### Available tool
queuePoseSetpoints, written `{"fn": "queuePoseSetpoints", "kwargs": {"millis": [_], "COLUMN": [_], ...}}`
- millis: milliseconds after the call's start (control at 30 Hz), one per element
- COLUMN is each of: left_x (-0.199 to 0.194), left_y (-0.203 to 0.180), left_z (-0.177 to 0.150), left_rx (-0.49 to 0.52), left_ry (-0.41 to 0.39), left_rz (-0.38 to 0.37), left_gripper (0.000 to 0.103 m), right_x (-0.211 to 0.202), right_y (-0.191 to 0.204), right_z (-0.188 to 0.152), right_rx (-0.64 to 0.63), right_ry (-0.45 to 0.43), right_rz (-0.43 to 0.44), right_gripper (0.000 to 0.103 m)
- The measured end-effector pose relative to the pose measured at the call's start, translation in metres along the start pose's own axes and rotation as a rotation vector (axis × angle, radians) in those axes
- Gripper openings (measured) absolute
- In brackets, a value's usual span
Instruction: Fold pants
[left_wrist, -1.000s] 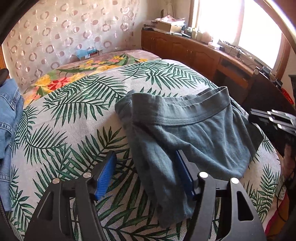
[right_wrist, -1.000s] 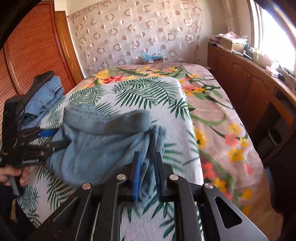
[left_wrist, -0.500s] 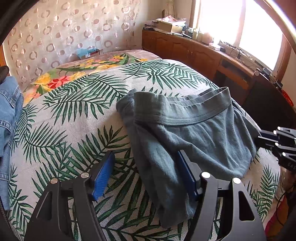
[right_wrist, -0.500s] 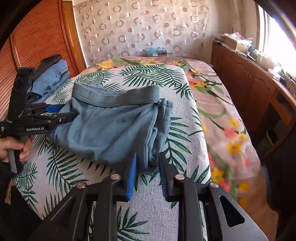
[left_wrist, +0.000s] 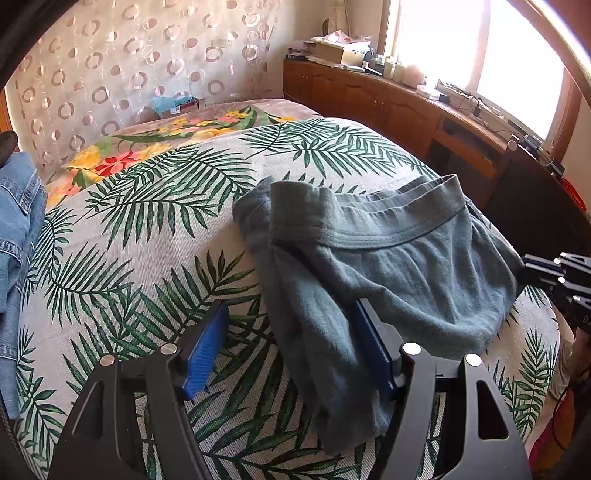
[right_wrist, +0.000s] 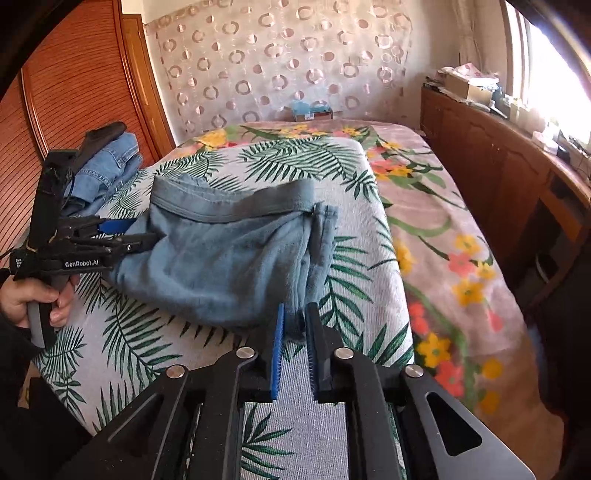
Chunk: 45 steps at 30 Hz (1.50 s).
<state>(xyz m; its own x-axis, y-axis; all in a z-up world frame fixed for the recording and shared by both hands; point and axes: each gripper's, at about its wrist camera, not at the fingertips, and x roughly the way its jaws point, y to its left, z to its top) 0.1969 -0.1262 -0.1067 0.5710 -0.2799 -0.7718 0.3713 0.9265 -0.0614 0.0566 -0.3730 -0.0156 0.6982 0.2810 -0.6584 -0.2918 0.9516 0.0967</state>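
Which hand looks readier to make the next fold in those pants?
Probably right: the right gripper seems pinched on the near edge of the pants, while the left gripper is wide open, gripping nothing.

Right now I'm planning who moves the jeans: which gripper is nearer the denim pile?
Left. The left gripper sits at the pants' edge beside the jeans; the right gripper is across the pants.

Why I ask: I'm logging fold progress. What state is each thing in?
pants: folded over, rumpled, lying on the bed cover, waistband showing
left gripper: jaws wide open, straddling one end of the pants
right gripper: jaws nearly closed, pinching the pants' edge
jeans: piled at the bed's side, untouched
bed cover: spread flat
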Motion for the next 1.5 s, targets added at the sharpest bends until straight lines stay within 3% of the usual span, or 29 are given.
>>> {"fn": "queuePoseSetpoints", "kwargs": {"millis": [100, 267, 333, 467, 667, 867, 1200, 1500], "left_x": [0.001, 0.000, 0.000, -0.001, -0.016, -0.003, 0.020, 0.024], "left_y": [0.001, 0.001, 0.002, 0.005, 0.009, 0.015, 0.017, 0.014], "left_z": [0.000, 0.000, 0.000, 0.005, 0.020, 0.030, 0.035, 0.039], "left_rx": [-0.001, -0.002, -0.001, -0.005, -0.024, -0.042, -0.059, -0.054], "left_ry": [0.001, 0.001, 0.000, 0.010, -0.045, -0.005, 0.054, 0.050], "left_rz": [0.001, 0.001, 0.001, -0.007, -0.032, -0.061, -0.085, -0.090], "left_gripper": [0.072, 0.072, 0.073, 0.072, 0.072, 0.062, 0.060, 0.057], "right_x": [0.000, 0.013, 0.023, 0.041, 0.056, 0.066, 0.074, 0.073], "right_y": [0.001, 0.003, 0.001, 0.000, 0.000, -0.001, -0.008, -0.006], "right_z": [0.005, 0.019, 0.025, 0.035, 0.044, 0.054, 0.057, 0.053], "right_rx": [-0.001, 0.012, 0.029, 0.030, 0.020, 0.019, 0.030, 0.020], "right_ry": [-0.017, -0.029, -0.009, 0.017, 0.041, 0.064, 0.077, 0.057], "right_rz": [-0.011, -0.006, -0.005, -0.015, -0.034, -0.035, -0.022, -0.031], "right_gripper": [0.019, 0.041, 0.044, 0.044, 0.045, 0.045, 0.046, 0.047]}}
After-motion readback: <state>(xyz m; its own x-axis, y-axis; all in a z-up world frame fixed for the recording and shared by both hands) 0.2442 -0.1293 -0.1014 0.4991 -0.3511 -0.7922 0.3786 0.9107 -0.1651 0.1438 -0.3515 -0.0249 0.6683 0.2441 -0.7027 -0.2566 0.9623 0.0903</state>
